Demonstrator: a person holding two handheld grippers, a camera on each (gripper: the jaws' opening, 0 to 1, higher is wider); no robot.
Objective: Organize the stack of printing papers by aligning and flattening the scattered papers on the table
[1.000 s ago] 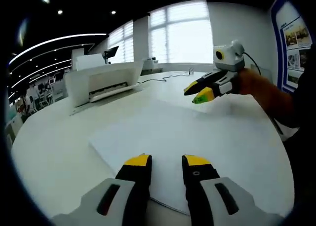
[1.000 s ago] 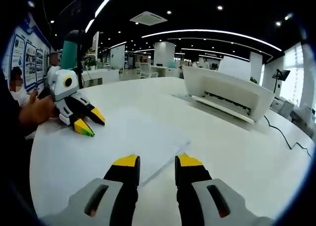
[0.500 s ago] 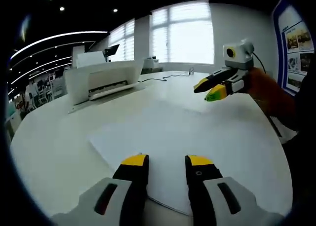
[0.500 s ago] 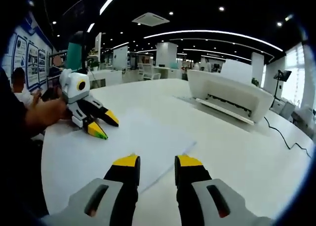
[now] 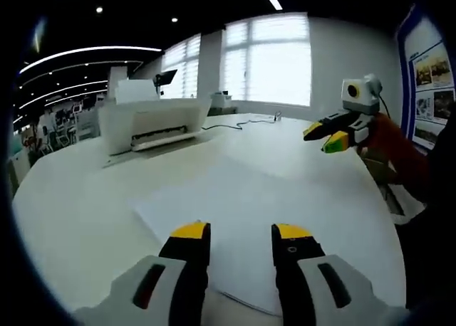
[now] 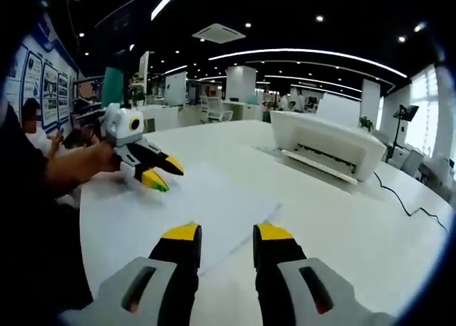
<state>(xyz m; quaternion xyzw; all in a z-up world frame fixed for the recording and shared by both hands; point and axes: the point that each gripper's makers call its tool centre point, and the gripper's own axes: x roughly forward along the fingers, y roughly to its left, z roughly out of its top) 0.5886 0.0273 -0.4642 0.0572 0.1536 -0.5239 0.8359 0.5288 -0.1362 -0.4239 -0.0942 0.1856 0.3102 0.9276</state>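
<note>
White table (image 5: 64,198) carries the printer (image 5: 153,119) and our papers (image 5: 271,205), lying flat just ahead of and under the left gripper (image 5: 241,232); the right gripper (image 6: 226,233) hangs past their edge. Both jaws gape, empty.

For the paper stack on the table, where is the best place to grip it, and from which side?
Probably at a free edge. The paper stack lies flat on the white table, so only its thin edges offer a hold. The left gripper is already near the closest edge; slide one of its fingers low under that edge, away from the printer.
</note>
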